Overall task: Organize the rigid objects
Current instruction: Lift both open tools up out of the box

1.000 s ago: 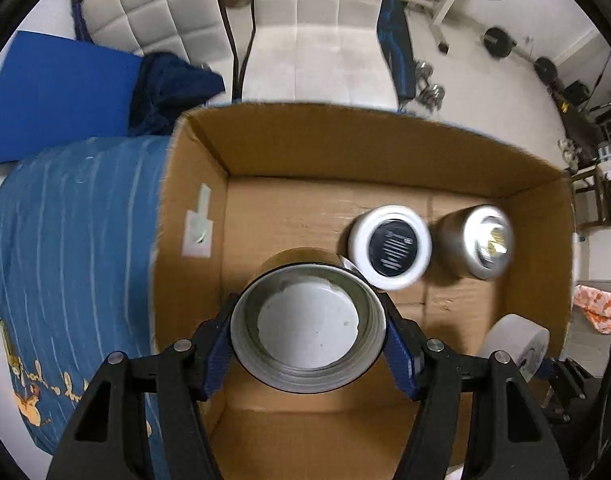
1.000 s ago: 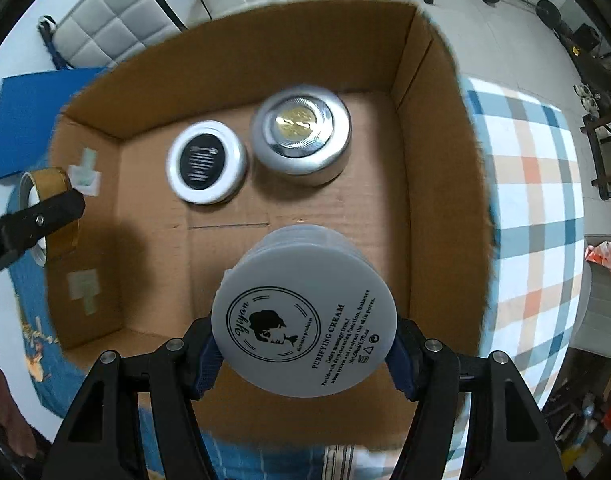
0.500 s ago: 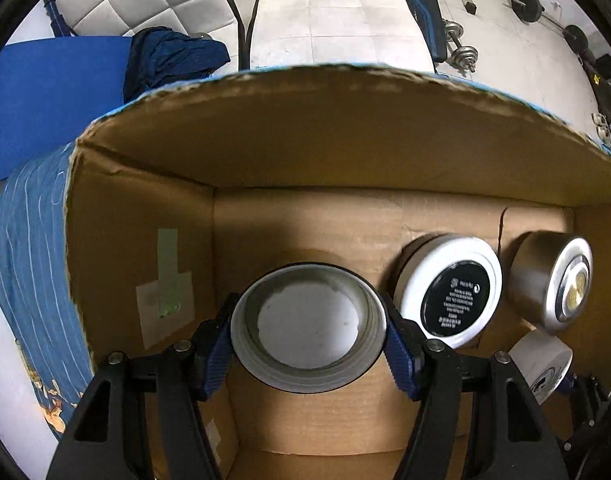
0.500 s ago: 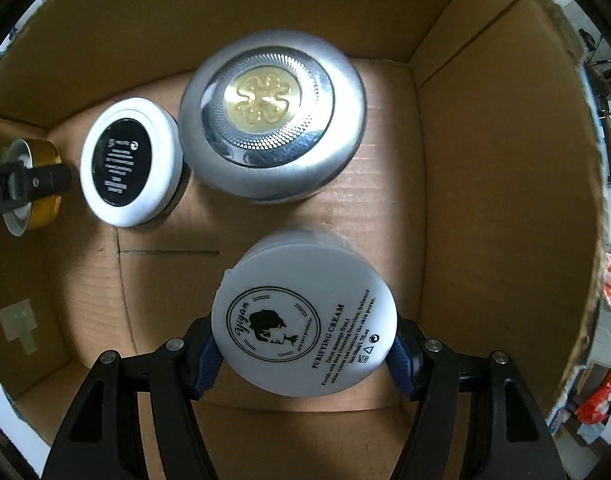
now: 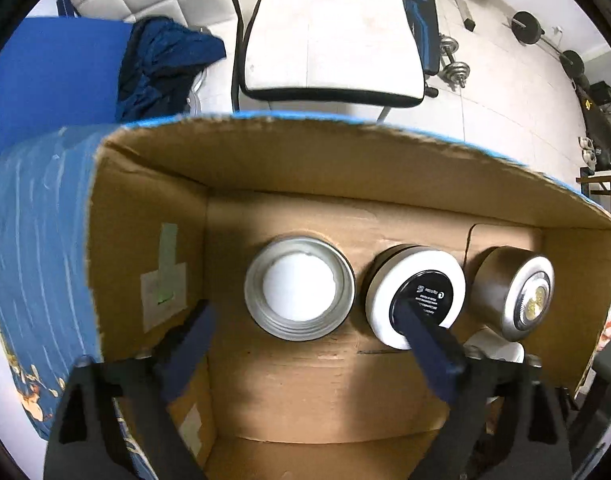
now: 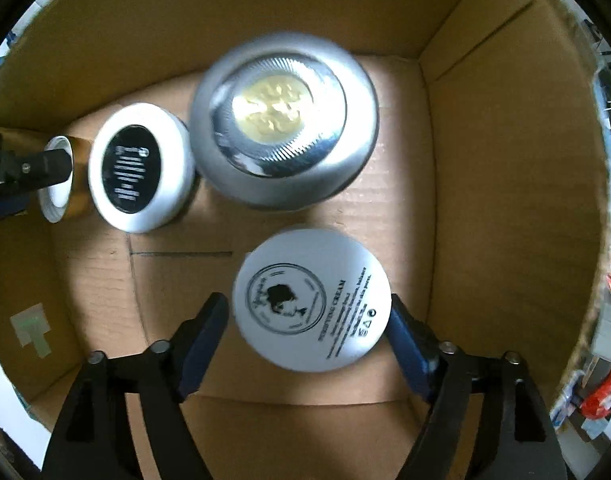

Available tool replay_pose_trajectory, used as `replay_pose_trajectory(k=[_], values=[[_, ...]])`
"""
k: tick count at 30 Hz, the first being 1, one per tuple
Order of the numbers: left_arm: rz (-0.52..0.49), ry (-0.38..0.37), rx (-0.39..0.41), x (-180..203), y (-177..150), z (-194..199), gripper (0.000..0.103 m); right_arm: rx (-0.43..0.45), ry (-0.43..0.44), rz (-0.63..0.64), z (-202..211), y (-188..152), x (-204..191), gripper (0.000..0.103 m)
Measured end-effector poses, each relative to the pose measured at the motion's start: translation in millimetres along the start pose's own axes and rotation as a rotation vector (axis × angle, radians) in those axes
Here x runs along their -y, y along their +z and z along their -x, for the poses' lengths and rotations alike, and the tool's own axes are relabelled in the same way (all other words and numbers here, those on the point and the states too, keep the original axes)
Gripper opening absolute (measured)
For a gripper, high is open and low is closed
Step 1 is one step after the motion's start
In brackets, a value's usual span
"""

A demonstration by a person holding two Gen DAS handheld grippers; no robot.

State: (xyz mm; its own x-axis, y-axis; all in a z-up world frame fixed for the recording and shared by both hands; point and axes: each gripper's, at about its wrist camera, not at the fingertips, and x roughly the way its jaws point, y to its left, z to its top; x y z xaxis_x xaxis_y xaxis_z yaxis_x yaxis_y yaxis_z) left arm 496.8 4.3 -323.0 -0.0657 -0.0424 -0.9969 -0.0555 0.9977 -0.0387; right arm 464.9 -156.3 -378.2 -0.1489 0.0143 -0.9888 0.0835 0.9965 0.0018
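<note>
An open cardboard box (image 5: pixel 305 168) (image 6: pixel 505 200) holds several round jars. A lidless jar with a silver rim and white inside (image 5: pixel 299 296) stands on the box floor, and my left gripper (image 5: pixel 303 308) hangs over it, jaws opening, pads clear of it. Beside it stand a white jar with a black label (image 5: pixel 415 300) (image 6: pixel 141 168) and a silver jar with a gold top (image 5: pixel 513 298) (image 6: pixel 283 120). The white cream jar (image 6: pixel 311 300) sits between the fingers of my right gripper (image 6: pixel 307 306), whose jaws are opening; a gap shows at the left pad.
The box rests on a blue patterned cloth (image 5: pixel 33 260). Beyond it are a white chair (image 5: pixel 333 48), a blue mat (image 5: pixel 53 80), dark clothing (image 5: pixel 161 64) and dumbbells (image 5: pixel 453 68). The box floor in front of the jars is bare cardboard (image 6: pixel 265 368).
Both grippers sank into the box, then spread their jaws. The lidless jar and the cream jar are let go and sit lower, on the box floor.
</note>
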Motion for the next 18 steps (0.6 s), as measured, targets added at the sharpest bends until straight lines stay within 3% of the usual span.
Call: replay_pose_trajectory(k=[5, 10, 18], values=[[0.008, -0.022, 0.035, -6, -10, 16, 0.099, 0.033, 0.013, 0.023, 20, -6, -7, 0.103], [-0.004, -0.042, 0.081, -12, -35, 42, 0.099, 0.069, -0.002, 0.048, 38, -20, -9, 0.103], [0.002, -0.043, 0.247, -24, -103, 95, 0.099, 0.182, 0.008, 0.049, 76, -62, -3, 0.103]])
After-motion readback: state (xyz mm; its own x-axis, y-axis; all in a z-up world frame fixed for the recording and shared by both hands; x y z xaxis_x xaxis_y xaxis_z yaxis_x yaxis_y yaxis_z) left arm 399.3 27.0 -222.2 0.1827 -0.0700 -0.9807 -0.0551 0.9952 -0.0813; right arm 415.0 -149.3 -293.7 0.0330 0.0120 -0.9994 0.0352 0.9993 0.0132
